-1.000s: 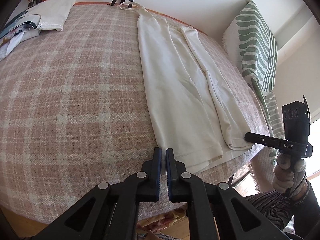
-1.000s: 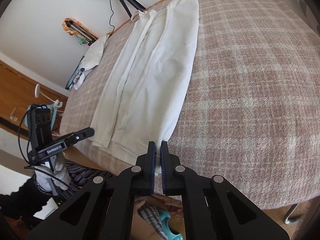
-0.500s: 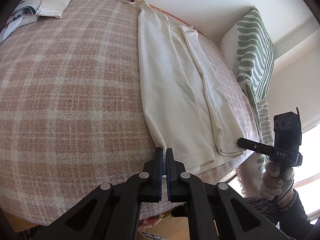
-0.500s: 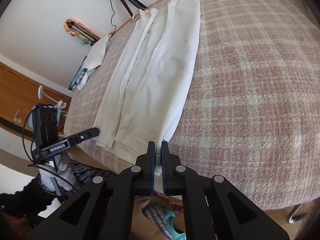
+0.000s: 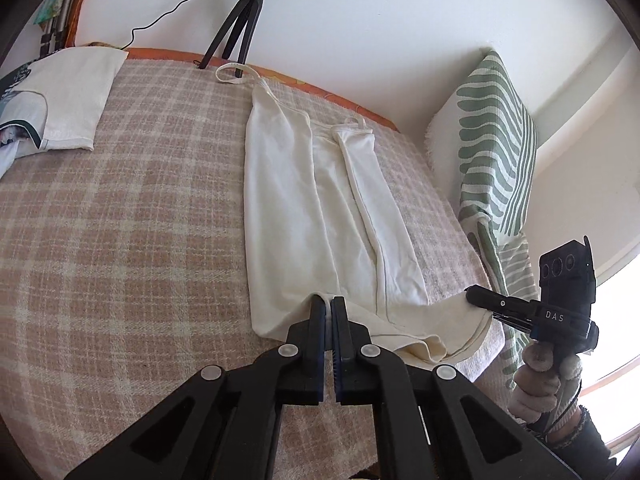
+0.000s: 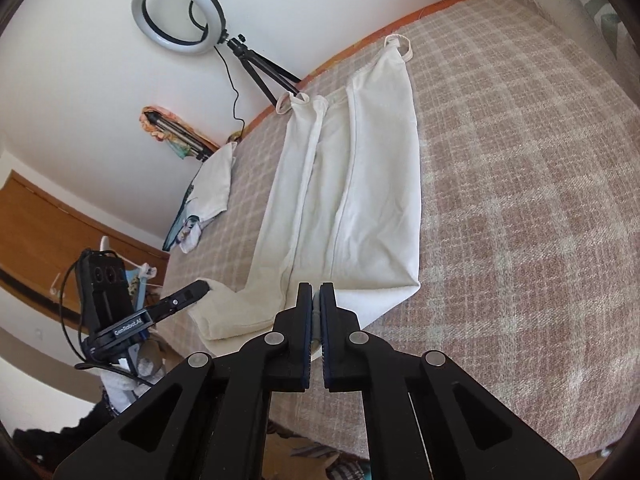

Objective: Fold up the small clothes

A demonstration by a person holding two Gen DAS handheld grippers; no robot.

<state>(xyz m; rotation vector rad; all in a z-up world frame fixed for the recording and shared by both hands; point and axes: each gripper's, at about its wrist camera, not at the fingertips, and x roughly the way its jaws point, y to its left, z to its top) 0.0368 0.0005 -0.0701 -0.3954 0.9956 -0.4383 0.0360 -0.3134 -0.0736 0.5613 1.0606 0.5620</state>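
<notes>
Cream cotton slip dress (image 5: 316, 216) lies lengthwise on the plaid bed (image 5: 120, 216), folded in thirds. Left gripper (image 5: 328, 308) and right gripper (image 6: 316, 294) each pinch its hem, apparently several layers. Soft, light, floppy cloth: hold both hem corners together.

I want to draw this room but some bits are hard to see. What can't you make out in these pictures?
- Left wrist view: the hem corner of the cream top is hidden inside the left gripper.
- Right wrist view: the other hem corner is hidden inside the right gripper.
- Left wrist view: the ring light on the tripod is cut off by the top edge.
- The print on the folded clothes is cut off by the left edge.
</notes>
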